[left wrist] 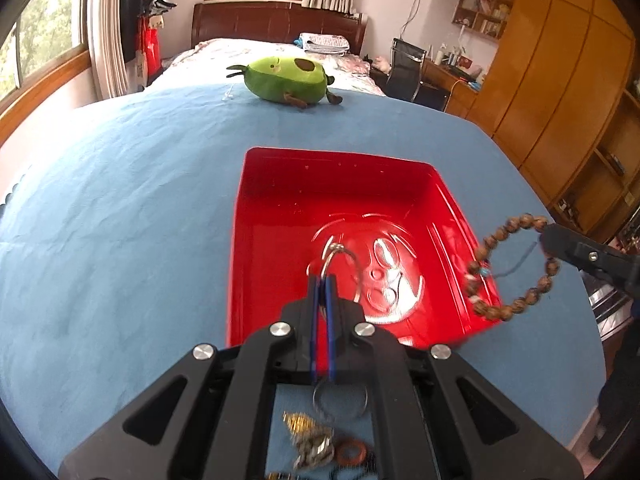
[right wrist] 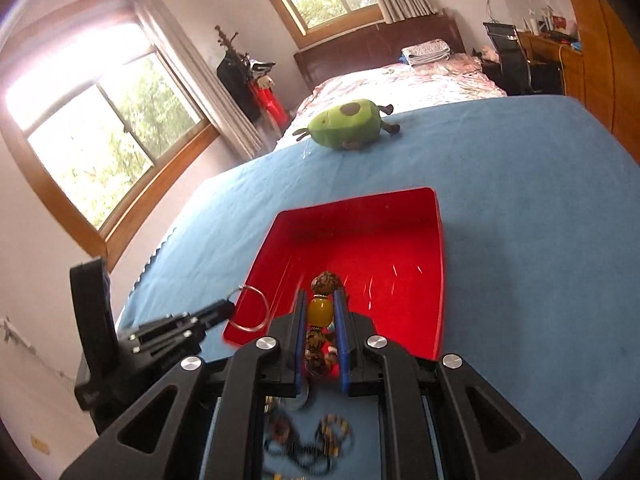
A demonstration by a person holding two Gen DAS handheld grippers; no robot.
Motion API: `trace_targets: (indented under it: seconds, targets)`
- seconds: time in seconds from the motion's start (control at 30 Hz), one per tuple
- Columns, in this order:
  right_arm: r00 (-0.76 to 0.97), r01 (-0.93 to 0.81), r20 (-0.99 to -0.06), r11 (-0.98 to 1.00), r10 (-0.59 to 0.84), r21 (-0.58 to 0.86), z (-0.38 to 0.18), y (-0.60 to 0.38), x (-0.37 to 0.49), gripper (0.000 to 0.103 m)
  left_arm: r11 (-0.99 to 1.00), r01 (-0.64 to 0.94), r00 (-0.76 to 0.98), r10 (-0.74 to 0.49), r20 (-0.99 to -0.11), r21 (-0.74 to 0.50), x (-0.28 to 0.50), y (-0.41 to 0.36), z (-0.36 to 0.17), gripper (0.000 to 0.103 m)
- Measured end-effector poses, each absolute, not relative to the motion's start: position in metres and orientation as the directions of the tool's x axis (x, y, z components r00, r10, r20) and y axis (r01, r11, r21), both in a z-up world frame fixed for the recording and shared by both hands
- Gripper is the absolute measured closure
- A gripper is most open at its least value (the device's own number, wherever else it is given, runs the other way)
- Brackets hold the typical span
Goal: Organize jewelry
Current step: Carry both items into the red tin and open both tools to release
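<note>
A red tray (left wrist: 280, 168) (right wrist: 438, 248) lies on the blue cloth in front of both grippers. My left gripper (left wrist: 323, 278) is shut on a silver ring bracelet (left wrist: 340, 252) and holds it over the tray's near part; it also shows in the right wrist view (right wrist: 252, 308). My right gripper (right wrist: 322, 300) is shut on a brown bead bracelet (right wrist: 320, 312) with a yellow bead, above the tray's near edge. In the left wrist view that bracelet (left wrist: 512, 264) hangs from the right gripper (left wrist: 550, 240) over the tray's right rim. Loose jewelry (left wrist: 320, 440) (right wrist: 312, 440) lies on the cloth below the grippers.
A green avocado plush (left wrist: 286, 78) (right wrist: 348, 124) sits at the far edge of the blue cloth (left wrist: 120, 220). Behind it are a bed, windows, a desk with a chair and wooden cupboards at the right.
</note>
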State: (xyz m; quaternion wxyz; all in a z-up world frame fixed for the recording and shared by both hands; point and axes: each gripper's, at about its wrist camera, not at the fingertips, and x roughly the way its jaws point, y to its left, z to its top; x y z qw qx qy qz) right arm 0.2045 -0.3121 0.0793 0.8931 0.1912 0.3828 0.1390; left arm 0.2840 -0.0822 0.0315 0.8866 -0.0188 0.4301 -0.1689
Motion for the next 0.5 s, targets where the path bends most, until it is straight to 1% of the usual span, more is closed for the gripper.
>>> trace_targets:
  seconds: [0.2,0.27,0.3,0.33,0.37,0.4,0.5]
  targets:
    - [0.632,-0.066,-0.677,0.896,0.378,0.439,0.035,-0.307,0.237,0.09,0.944,0.277,0.514,-0.305,-0.802,-0.181,0.312,-0.089,0.0,0.101]
    - [0.629,-0.042,-0.7,0.914,0.339,0.404,0.028,-0.306,0.242,0.087,0.946,0.273,0.509,-0.297,-0.808,-0.176,0.314,-0.089,-0.004,0.098]
    - [0.634,-0.035,-0.705,0.922,0.318,0.385,0.029,-0.306,0.24,0.077,0.948,0.269,0.513,-0.292,-0.807,-0.172,0.314,-0.088,-0.004,0.094]
    - [0.646,-0.037,-0.699,0.927,0.307,0.373,0.031,-0.305,0.239,0.068,0.949,0.269,0.517,-0.289,-0.806,-0.168,0.314,-0.087,-0.002,0.079]
    - [0.659,-0.043,-0.691,0.932,0.297,0.359,0.033,-0.304,0.235,0.068,0.949,0.269,0.524,-0.288,-0.801,-0.165,0.312,-0.086,0.001,0.062]
    - [0.666,-0.051,-0.687,0.937,0.29,0.346,0.036,-0.304,0.231,0.068,0.95,0.269,0.544,-0.287,-0.789,-0.16,0.307,-0.084,0.007,0.06]
    - [0.667,-0.06,-0.674,0.924,0.318,0.377,0.037,-0.307,0.22,0.068,0.948,0.282,0.567,-0.286,-0.772,-0.144,0.296,-0.081,0.022,0.06]
